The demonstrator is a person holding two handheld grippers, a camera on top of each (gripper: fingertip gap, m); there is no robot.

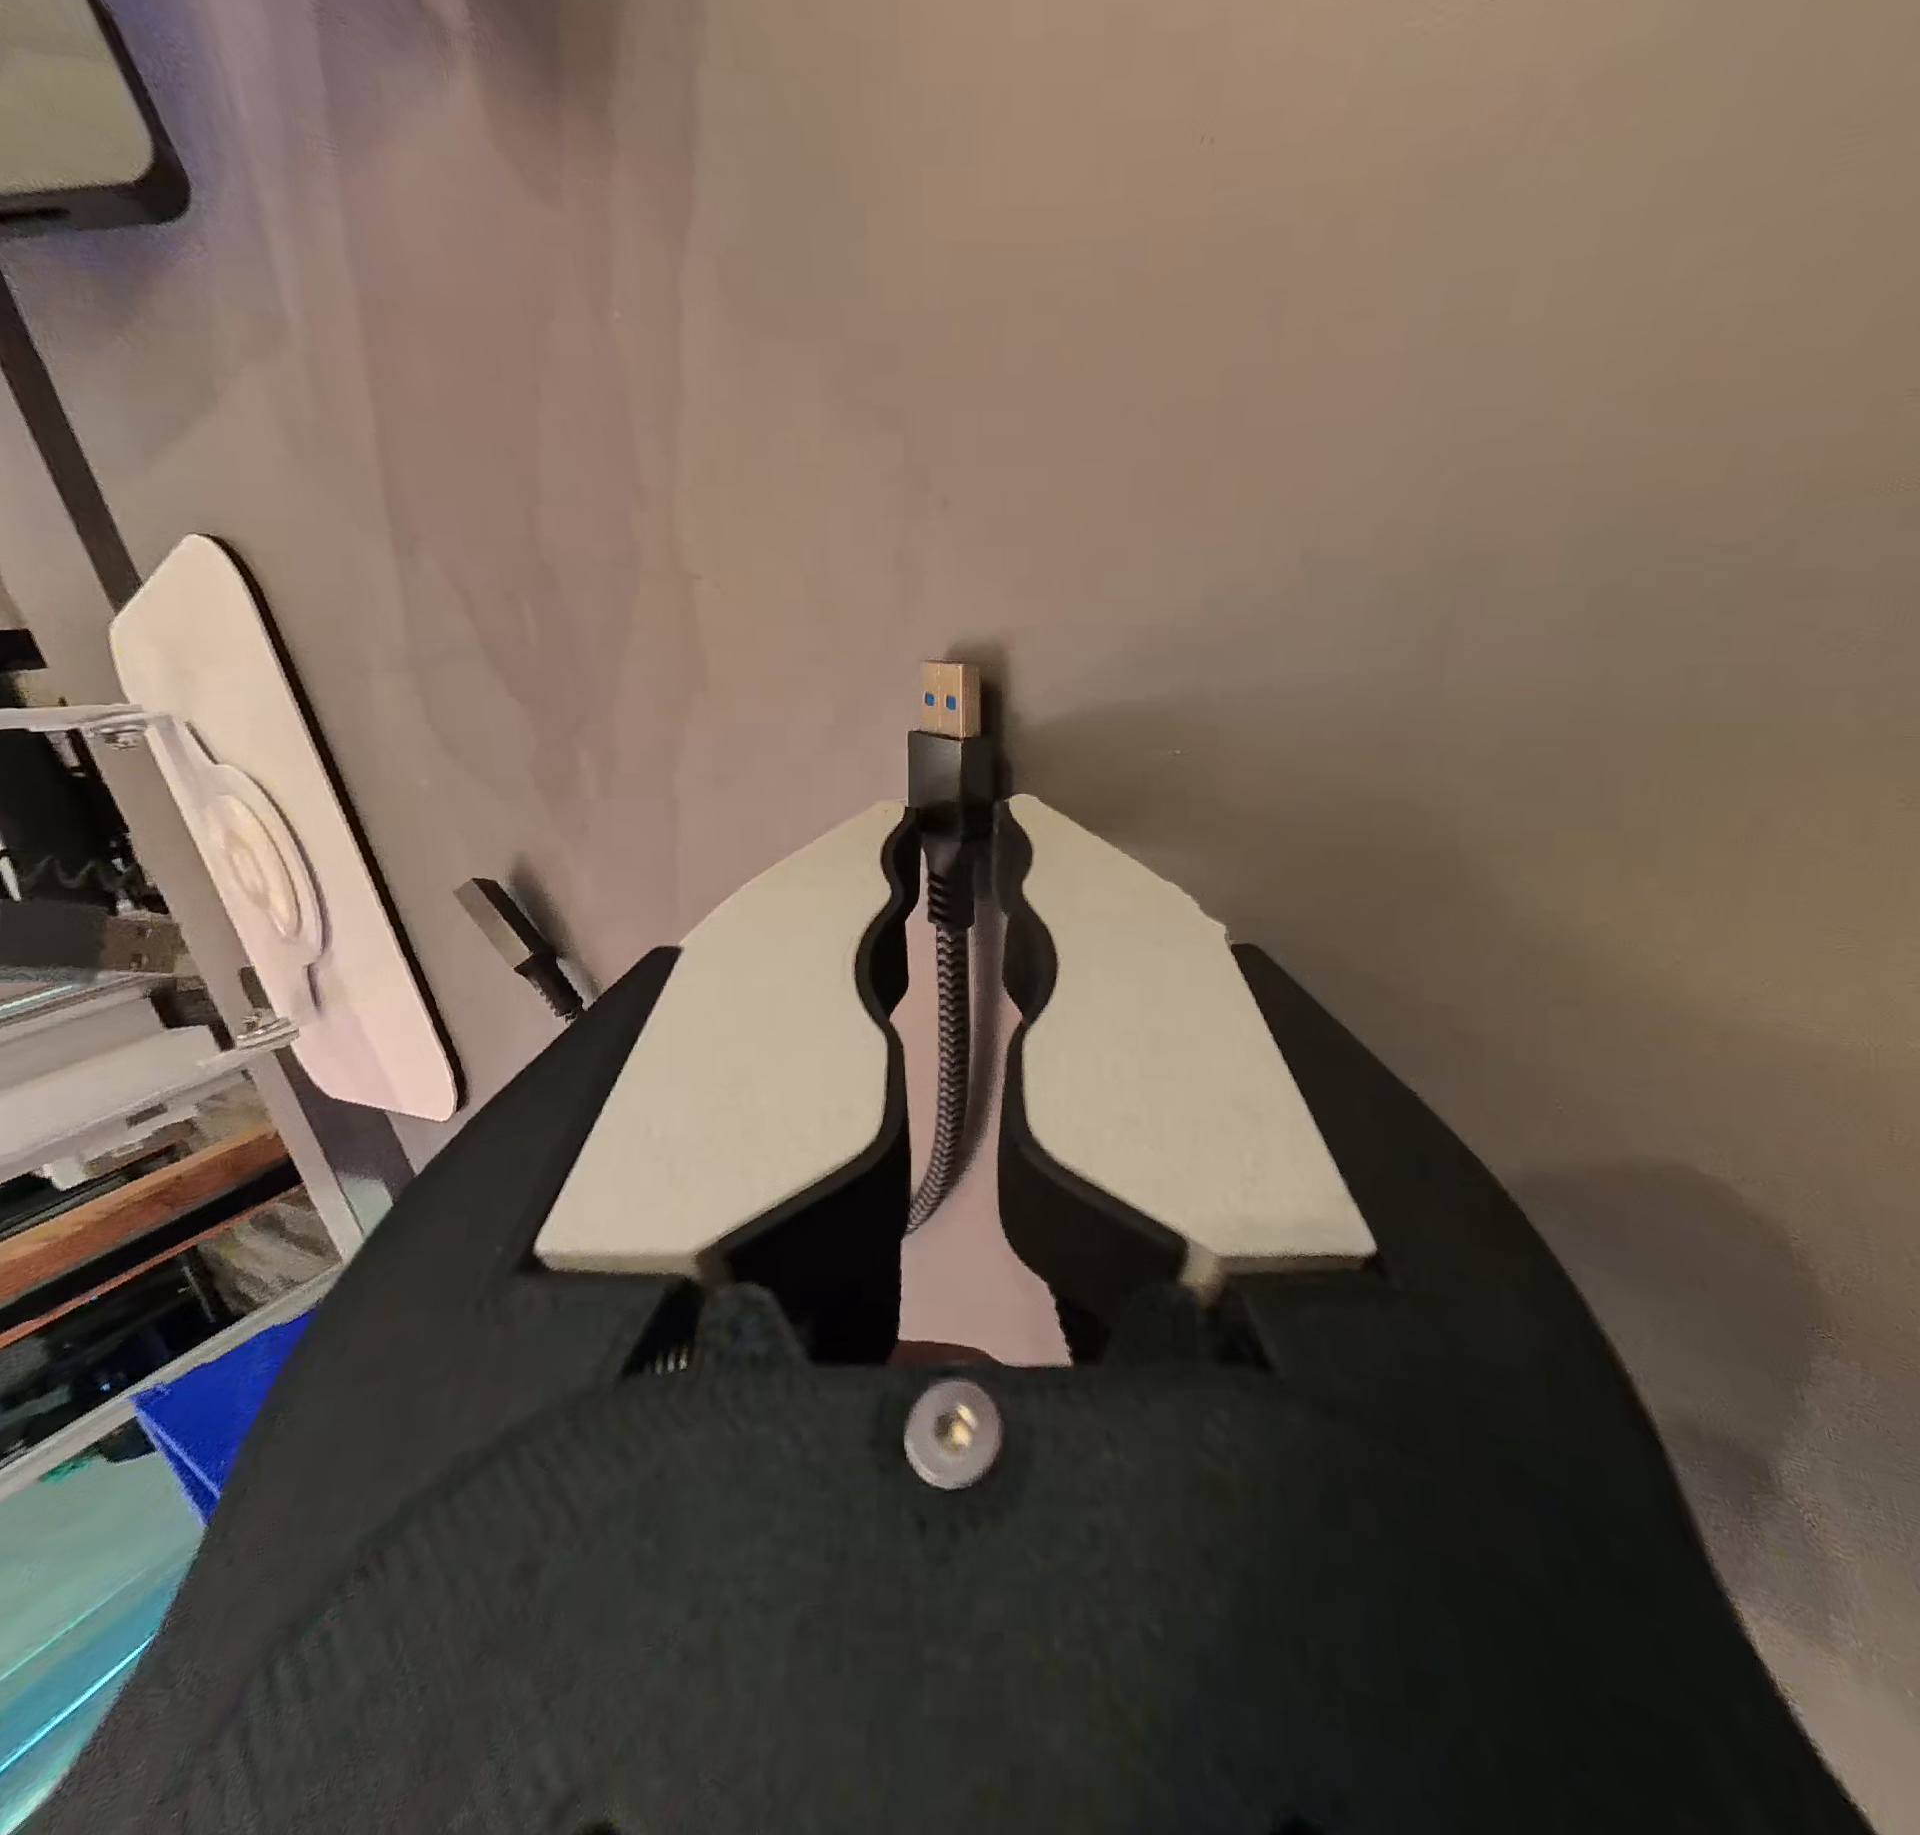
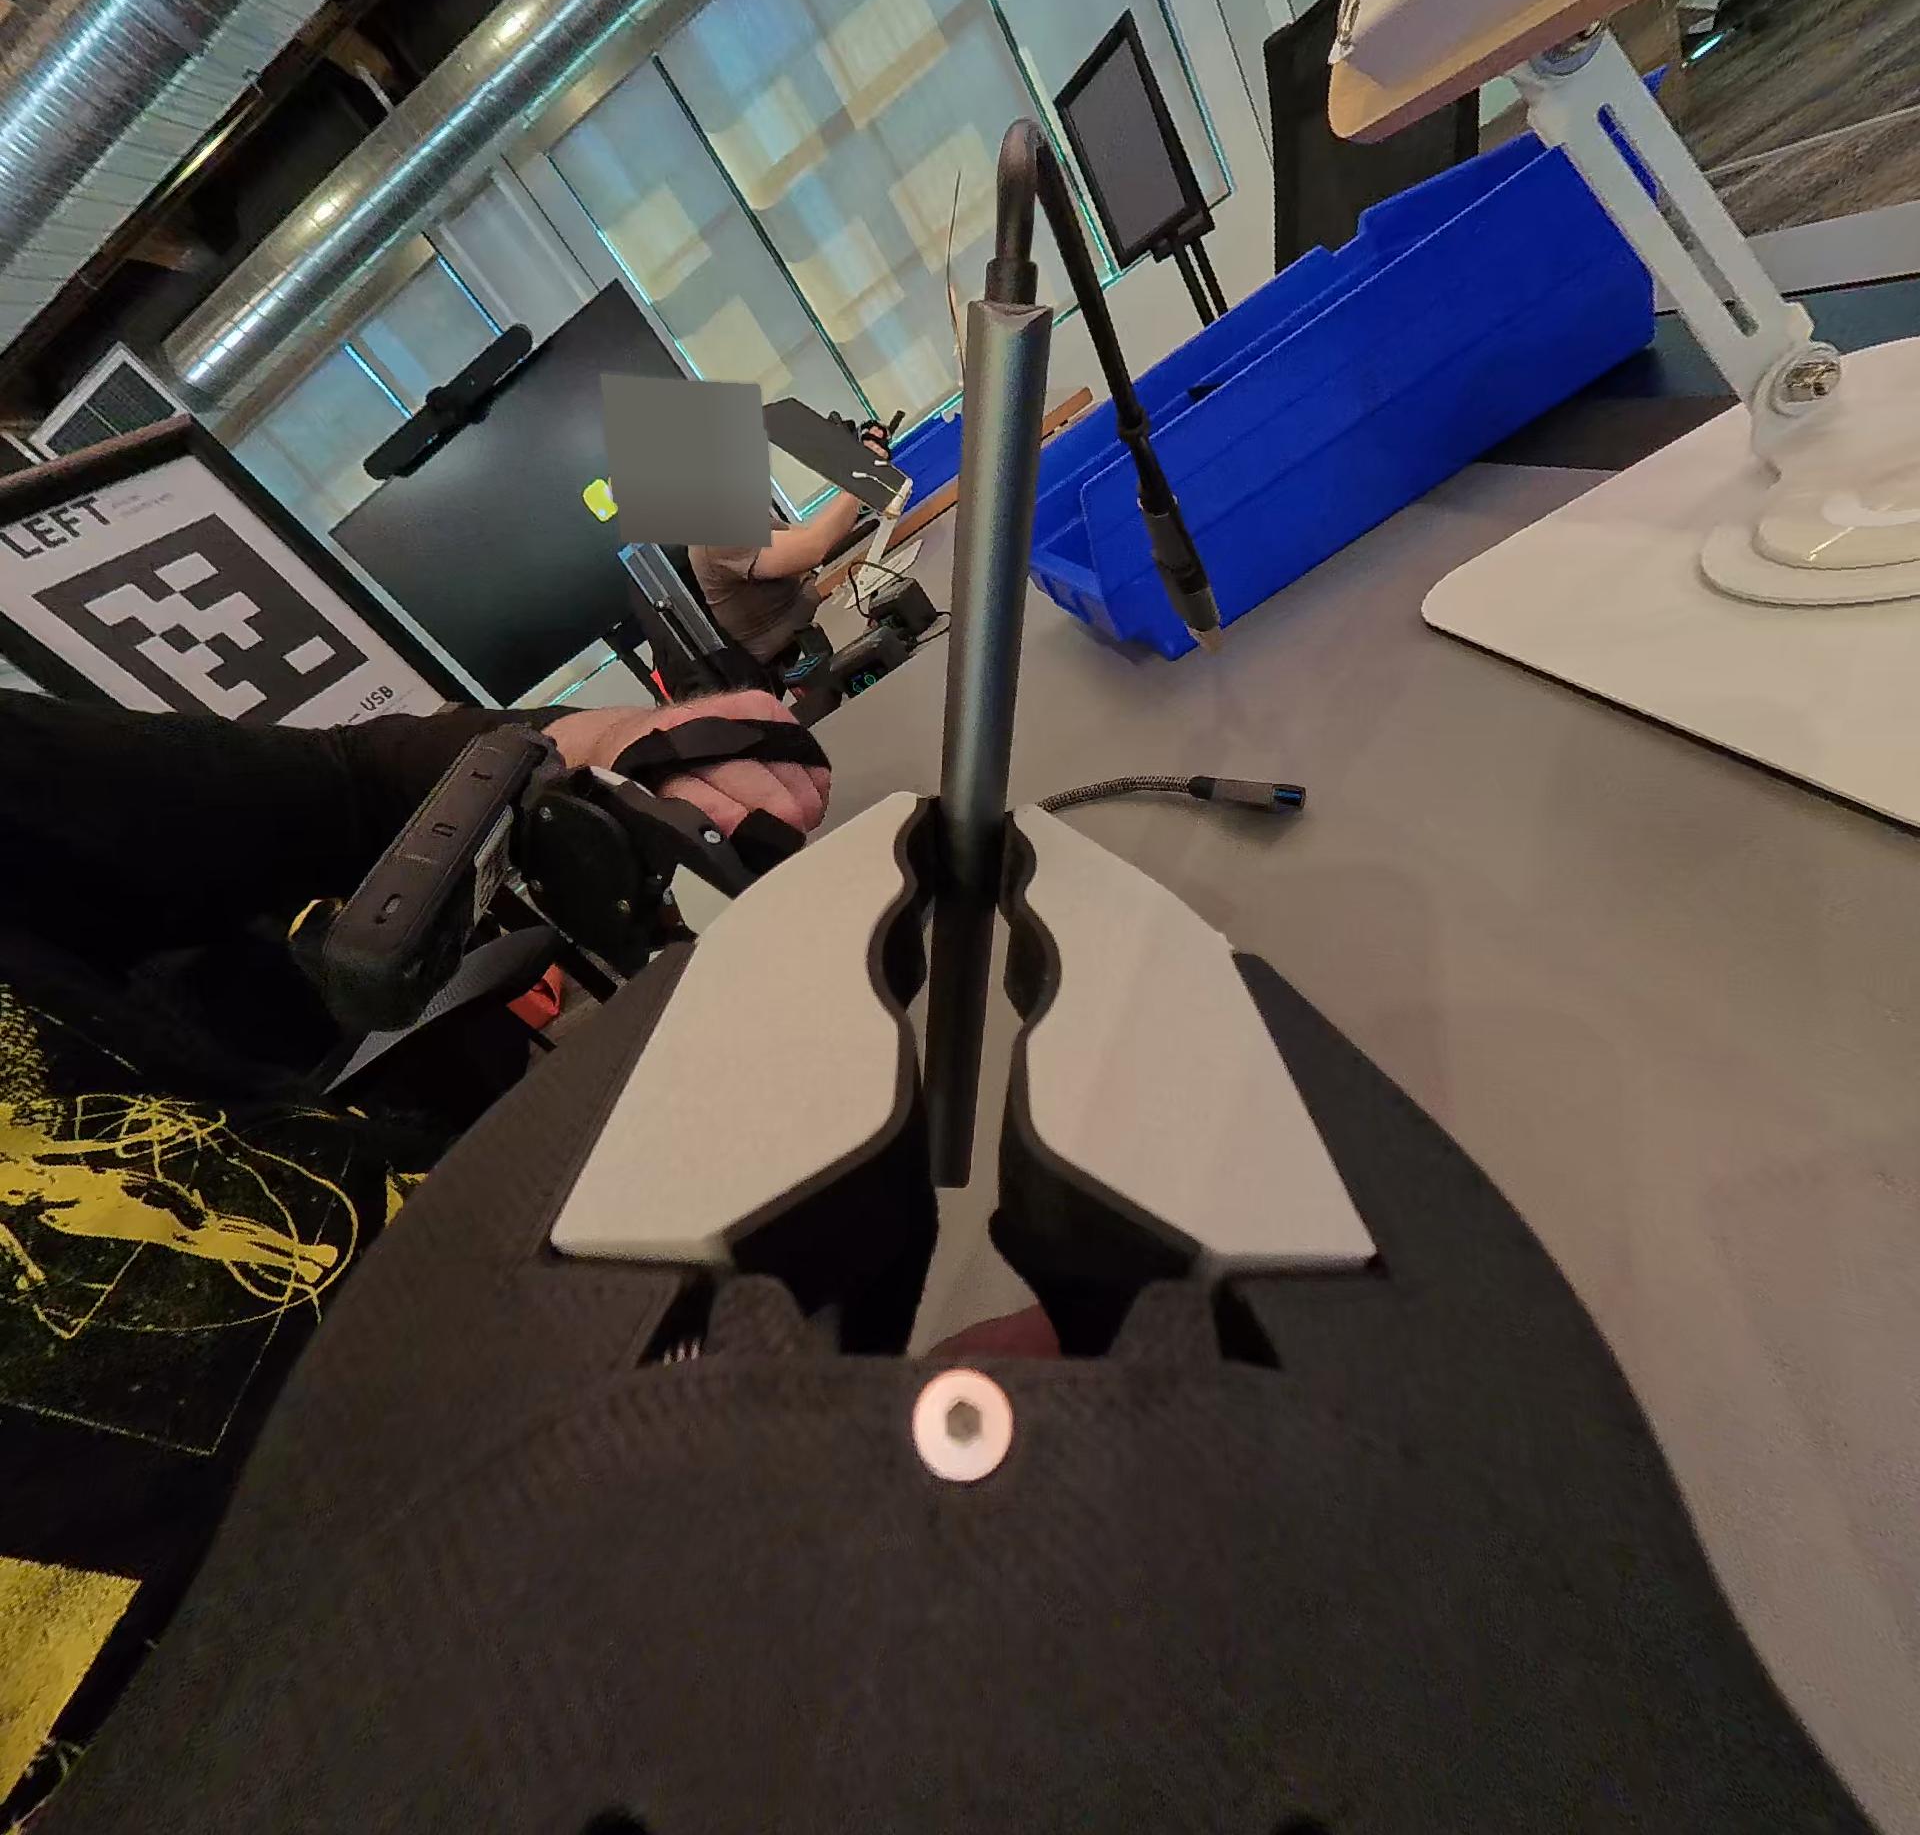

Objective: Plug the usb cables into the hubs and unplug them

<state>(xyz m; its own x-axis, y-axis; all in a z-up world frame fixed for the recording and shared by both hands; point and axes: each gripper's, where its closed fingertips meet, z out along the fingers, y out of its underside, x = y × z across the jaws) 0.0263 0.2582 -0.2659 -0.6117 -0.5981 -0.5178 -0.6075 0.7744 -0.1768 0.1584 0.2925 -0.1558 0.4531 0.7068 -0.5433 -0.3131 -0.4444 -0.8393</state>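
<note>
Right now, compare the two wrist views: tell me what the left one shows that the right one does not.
Only the left wrist view: the left gripper clamped on a braided USB cable, its gold plug pointing ahead.

Only the right wrist view: the right gripper clamped on a slim dark hub, blue bins, a person's hand.

Both: the grey table and a white pad.
</note>
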